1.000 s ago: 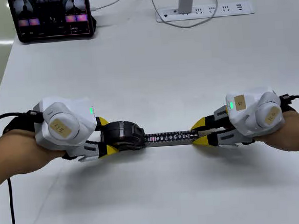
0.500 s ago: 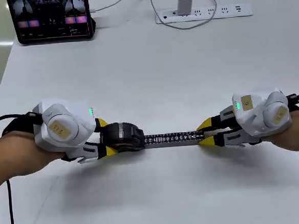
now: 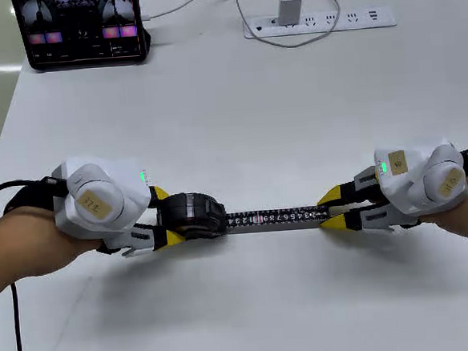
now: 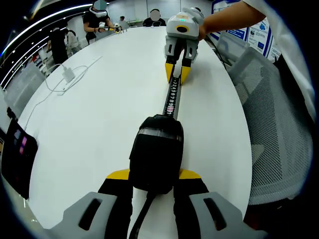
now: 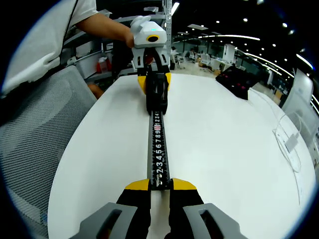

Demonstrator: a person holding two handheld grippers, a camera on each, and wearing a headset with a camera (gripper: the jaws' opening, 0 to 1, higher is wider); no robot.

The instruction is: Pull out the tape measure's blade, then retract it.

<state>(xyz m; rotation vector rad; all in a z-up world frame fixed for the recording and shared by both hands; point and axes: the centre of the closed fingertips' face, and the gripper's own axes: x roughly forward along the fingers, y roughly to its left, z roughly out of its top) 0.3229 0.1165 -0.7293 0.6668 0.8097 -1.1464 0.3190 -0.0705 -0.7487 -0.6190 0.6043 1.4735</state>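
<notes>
The tape measure's black case (image 3: 193, 215) lay on the white table (image 3: 237, 103), clamped across its sides by the yellow-tipped jaws of the left gripper (image 3: 167, 215). The blade (image 3: 273, 218) ran out of it in a straight, low line to the right gripper (image 3: 329, 209), whose jaws were pinched narrow on the blade's far end. In the right gripper view the figures 2 to 9 read clearly just above those jaws. The end hook was hidden between the pads, so it probably sat inside the grip, but that could not be confirmed.

The main risk was at that pinch. The blade was thin and slick, and if the spring's pull beat the pads' friction, it would slip free and whip back into the case. A pull that drifted off the blade's line could twist the rounded case out of the left jaws or drag it across the table. Lifting or rolling the right gripper could kink the blade. For the return, letting go all at once would slam the hook against the case mouth, so a guided feed looked safer.
</notes>
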